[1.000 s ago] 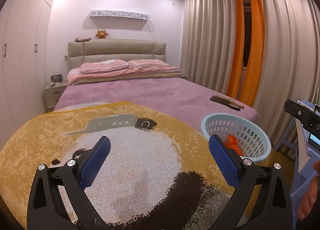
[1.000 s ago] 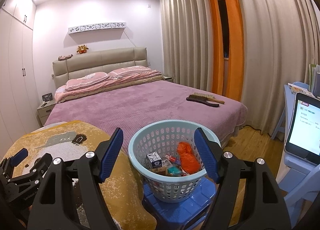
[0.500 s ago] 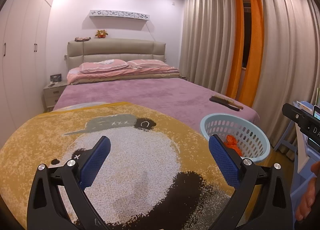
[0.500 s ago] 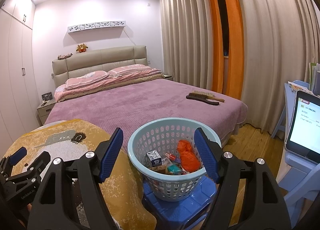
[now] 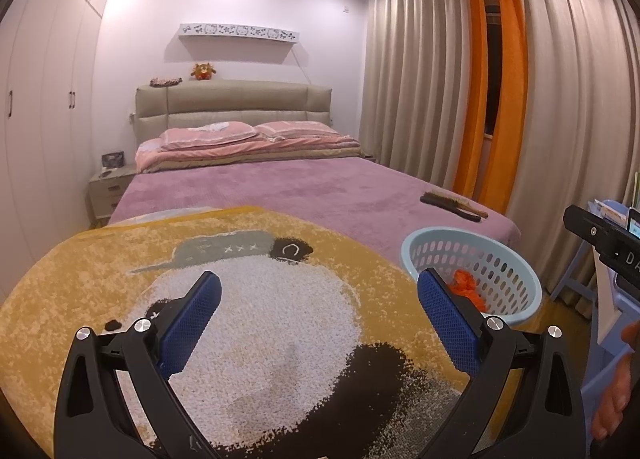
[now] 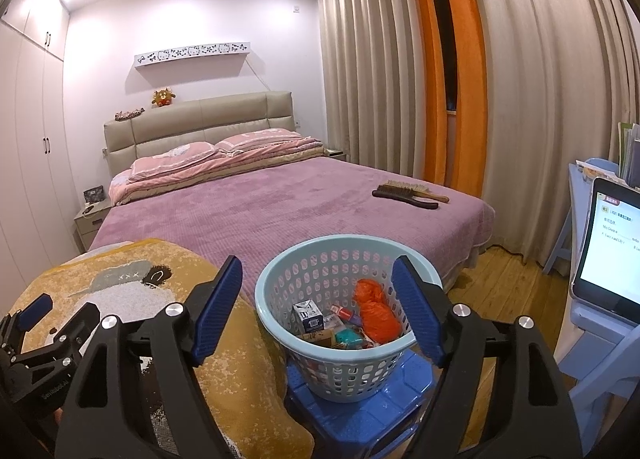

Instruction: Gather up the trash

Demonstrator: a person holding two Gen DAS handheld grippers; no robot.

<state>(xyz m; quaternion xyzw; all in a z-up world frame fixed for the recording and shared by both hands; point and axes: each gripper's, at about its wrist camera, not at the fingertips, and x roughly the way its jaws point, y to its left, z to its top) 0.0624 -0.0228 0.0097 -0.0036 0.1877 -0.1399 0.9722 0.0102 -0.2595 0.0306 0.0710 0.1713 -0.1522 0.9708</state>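
Plush purple bedspread (image 6: 280,211), perforated plastic basket (image 6: 348,363), crumpled orange bag (image 6: 376,311)

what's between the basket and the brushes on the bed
Only bare purple bedspread lies between the basket and the brushes, clearest in the right wrist view.
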